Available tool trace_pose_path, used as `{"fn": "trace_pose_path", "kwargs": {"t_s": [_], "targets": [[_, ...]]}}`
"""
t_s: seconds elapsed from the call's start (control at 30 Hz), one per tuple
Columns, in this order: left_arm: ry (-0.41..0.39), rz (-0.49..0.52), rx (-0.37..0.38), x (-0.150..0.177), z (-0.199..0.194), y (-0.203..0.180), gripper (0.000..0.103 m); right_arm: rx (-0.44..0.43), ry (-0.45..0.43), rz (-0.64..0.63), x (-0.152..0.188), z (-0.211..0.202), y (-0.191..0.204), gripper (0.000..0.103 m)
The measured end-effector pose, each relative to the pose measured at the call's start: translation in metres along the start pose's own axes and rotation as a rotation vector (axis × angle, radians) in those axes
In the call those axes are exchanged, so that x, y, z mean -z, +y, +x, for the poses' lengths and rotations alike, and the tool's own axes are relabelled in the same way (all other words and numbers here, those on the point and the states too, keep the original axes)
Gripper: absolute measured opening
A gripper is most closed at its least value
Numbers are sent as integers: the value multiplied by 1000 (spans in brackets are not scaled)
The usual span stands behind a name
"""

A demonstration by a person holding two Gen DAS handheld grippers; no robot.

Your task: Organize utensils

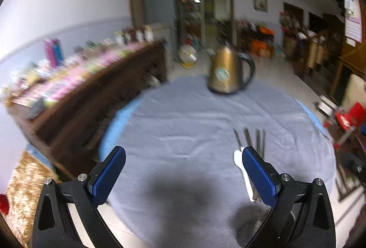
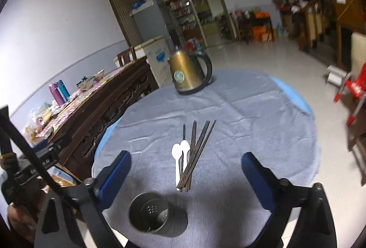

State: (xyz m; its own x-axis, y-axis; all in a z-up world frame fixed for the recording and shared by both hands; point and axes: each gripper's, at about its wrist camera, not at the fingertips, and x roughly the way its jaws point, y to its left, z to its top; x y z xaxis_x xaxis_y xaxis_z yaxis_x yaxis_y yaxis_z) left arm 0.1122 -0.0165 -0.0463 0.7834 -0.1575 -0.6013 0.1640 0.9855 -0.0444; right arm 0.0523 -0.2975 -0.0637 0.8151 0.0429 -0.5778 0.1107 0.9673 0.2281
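The utensils lie in a loose bundle on the grey-blue cloth covering the round table (image 2: pixel 263 110): several dark, thin chopsticks (image 2: pixel 196 151) fanned slightly at their far ends, two small white plastic spoons (image 2: pixel 176 154) touching them on the left, and one thin black stick (image 2: pixel 183 131) beyond the spoons. Just in front of the bundle, nearest me, stands the perforated round metal utensil cup (image 2: pixel 148 213), upright and with nothing in it. I judge the chopsticks stiff, light and rather slippery, apt to roll on the cloth, so I would take them across their middle where they lie closest together; the spoons look very light and a little flexible, best pinched on the handle rather than the bowl. My right gripper (image 2: pixel 186 163) hovers above the table, tilted down, its blue pads spread wide with nothing between them, the bundle lying between and beyond the fingers. My left gripper (image 1: pixel 183 156) is likewise spread wide and holding nothing, off to the left of the utensils, its view blurred. A brass-coloured electric kettle (image 2: pixel 187 76) stands at the far edge, well apart.
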Motion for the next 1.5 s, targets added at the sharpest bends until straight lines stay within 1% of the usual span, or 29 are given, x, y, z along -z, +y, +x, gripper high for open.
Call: {"fn": "trace_pose_path", "kwargs": {"t_s": [0.03,0.1,0.13,0.17,0.2,0.23,0.3,0.37,0.4,0.47,0.5,0.53,0.6,0.67,0.77,0.83,0.93,0.97,1.0,1.03,1.1,1.13,1.17,1.2,1.27,1.3,1.4,1.47,1.5], "targets": [[46,7,28,-2,20,0,101,-16,32,20,-4,14,-11,87],[125,9,66,-4,56,-1,101,-54,67,70,-11,41,-29,75],[148,5,78,-5,70,-3,101,-68,82,98,-14,53,-35,72],[183,5,94,-7,90,-5,101,-82,113,136,-16,72,-44,65],[201,-1,106,-7,99,-6,101,-95,138,161,-19,90,-51,60],[232,8,108,-8,115,-7,101,-99,165,175,-21,109,-58,59],[272,14,127,-14,137,-14,100,-86,226,205,-22,140,-65,52],[311,44,143,-19,159,-21,86,-64,284,223,-25,183,-72,39],[333,61,160,-23,172,-28,82,-60,315,239,-25,195,-75,37],[381,75,166,-27,190,-32,75,-55,349,263,-30,228,-78,37],[409,73,185,-30,203,-37,75,-51,363,272,-33,239,-78,34],[424,76,193,-31,215,-40,75,-31,392,284,-35,256,-79,32],[457,77,211,-35,236,-51,75,-1,432,295,-38,279,-80,31],[486,88,209,-38,256,-59,75,33,459,296,-42,295,-80,29],[543,82,216,-41,281,-68,75,57,484,317,-48,312,-80,29],[598,80,211,-39,296,-74,74,104,503,305,-49,321,-78,29],[652,76,212,-35,314,-82,57,142,549,301,-46,334,-75,28],[678,76,207,-32,321,-85,52,155,534,286,-47,334,-74,25],[693,69,206,-30,324,-85,48,175,541,263,-47,335,-72,20],[665,72,193,-31,323,-87,47,188,538,251,-47,336,-71,19],[659,85,186,-31,323,-92,46,187,538,228,-48,337,-70,16],[661,84,182,-31,324,-94,43,189,539,200,-48,338,-69,15],[656,90,172,-31,324,-96,38,187,537,189,-49,339,-68,7],[651,100,171,-31,322,-98,35,199,538,170,-48,340,-67,6],[644,102,197,-30,322,-103,14,177,527,165,-47,339,-70,6],[652,91,213,-29,322,-103,8,164,523,178,-46,337,-73,6],[641,101,221,-27,320,-105,7,110,505,228,-43,327,-86,6],[626,83,228,-28,317,-102,6,80,493,264,-42,320,-96,6],[604,71,235,-30,312,-98,6,67,484,287,-42,314,-103,6]]}}
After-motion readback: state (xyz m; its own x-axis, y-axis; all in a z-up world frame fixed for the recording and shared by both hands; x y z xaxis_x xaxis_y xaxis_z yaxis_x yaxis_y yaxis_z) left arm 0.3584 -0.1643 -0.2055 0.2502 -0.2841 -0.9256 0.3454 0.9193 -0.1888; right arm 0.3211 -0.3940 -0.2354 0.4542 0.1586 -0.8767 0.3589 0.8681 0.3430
